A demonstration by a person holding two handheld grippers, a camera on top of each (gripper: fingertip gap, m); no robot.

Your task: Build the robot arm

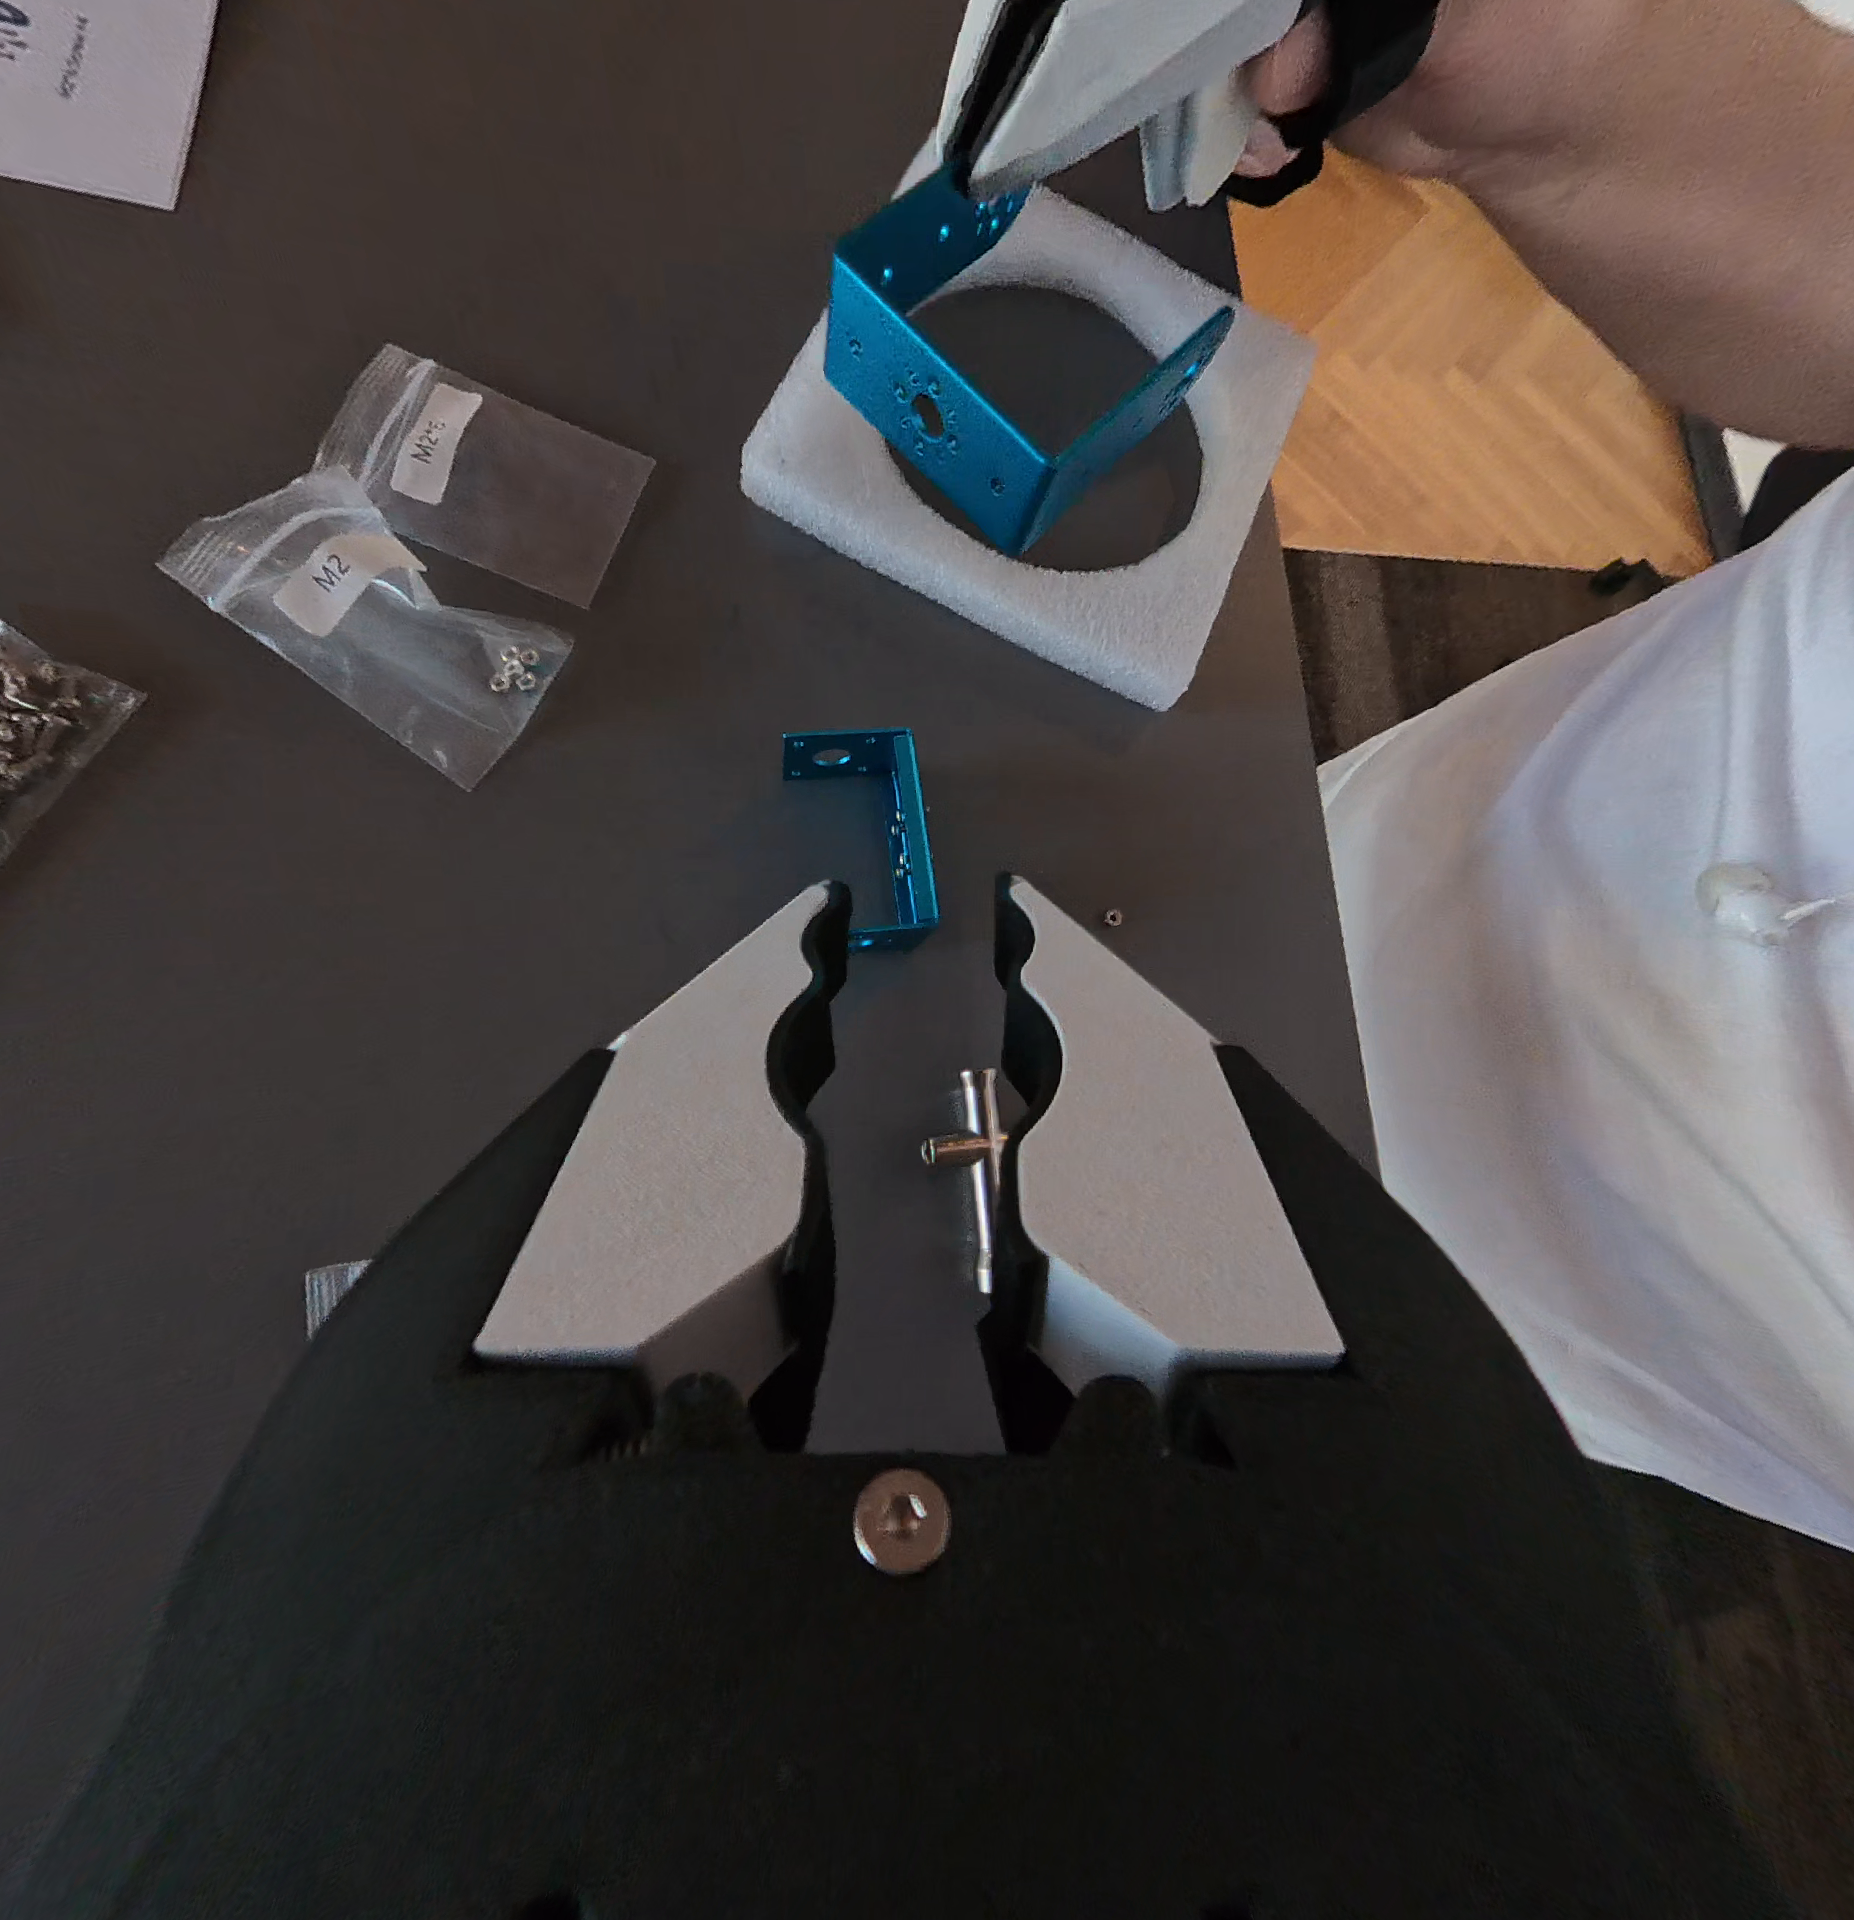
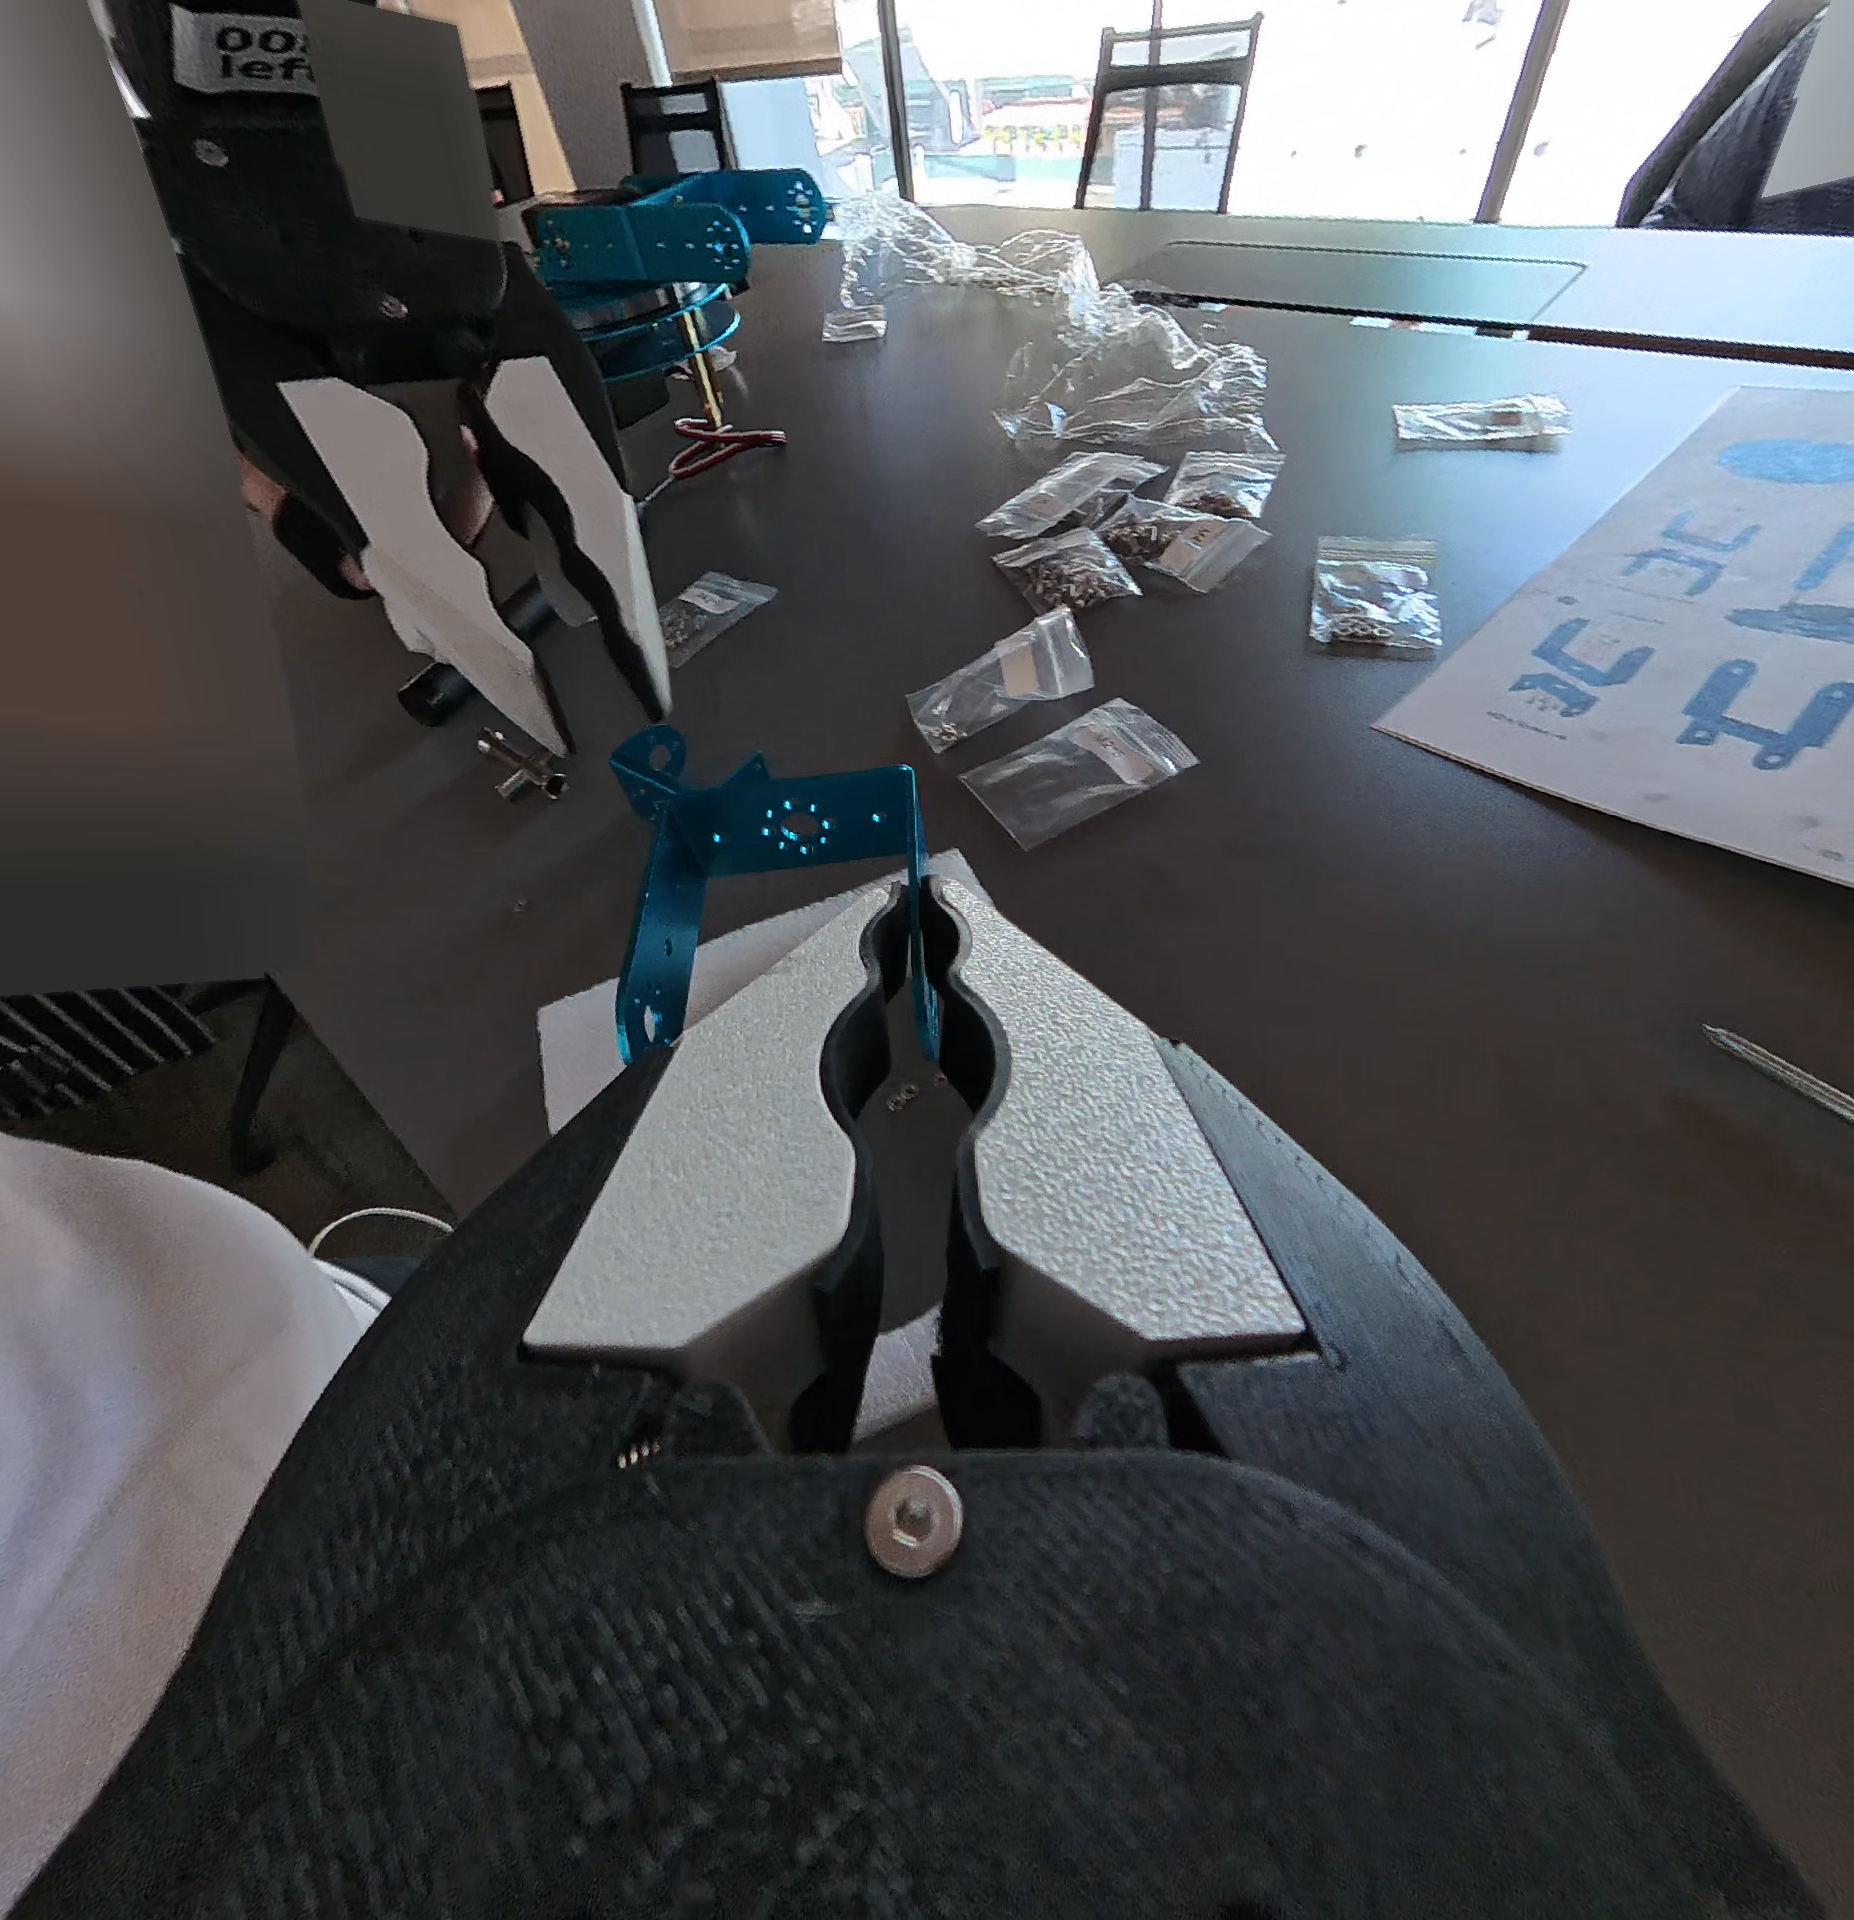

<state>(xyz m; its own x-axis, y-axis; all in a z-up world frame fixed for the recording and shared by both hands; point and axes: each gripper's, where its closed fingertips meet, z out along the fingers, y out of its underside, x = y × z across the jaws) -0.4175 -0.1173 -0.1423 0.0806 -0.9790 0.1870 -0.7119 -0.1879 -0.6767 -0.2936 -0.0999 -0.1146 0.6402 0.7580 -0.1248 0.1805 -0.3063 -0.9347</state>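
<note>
Left wrist view: left gripper point(image 1: 921, 896) jaws apart, empty, over dark table point(image 1: 383, 1039), small blue L-shaped metal bracket point(image 1: 895, 831) just beyond the tips, silver cross-shaped wrench point(image 1: 977, 1164) between the fingers; right wrist view: right gripper point(image 2: 915, 891) clamped on large blue U-shaped metal bracket point(image 2: 788, 842), above white foam pad point(image 2: 736, 961).

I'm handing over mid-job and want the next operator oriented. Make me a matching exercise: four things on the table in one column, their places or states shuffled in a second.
Things
1. large blue U bracket
2. small blue bracket
3. silver cross wrench
4. white foam pad

States
A. lying on the table under the open left gripper
B. pinched by one leg in the right gripper
C. flat at the table edge, round hole cut in it
D. on the table just past the left gripper's fingertips

Pairs: 1-B, 2-D, 3-A, 4-C
</note>
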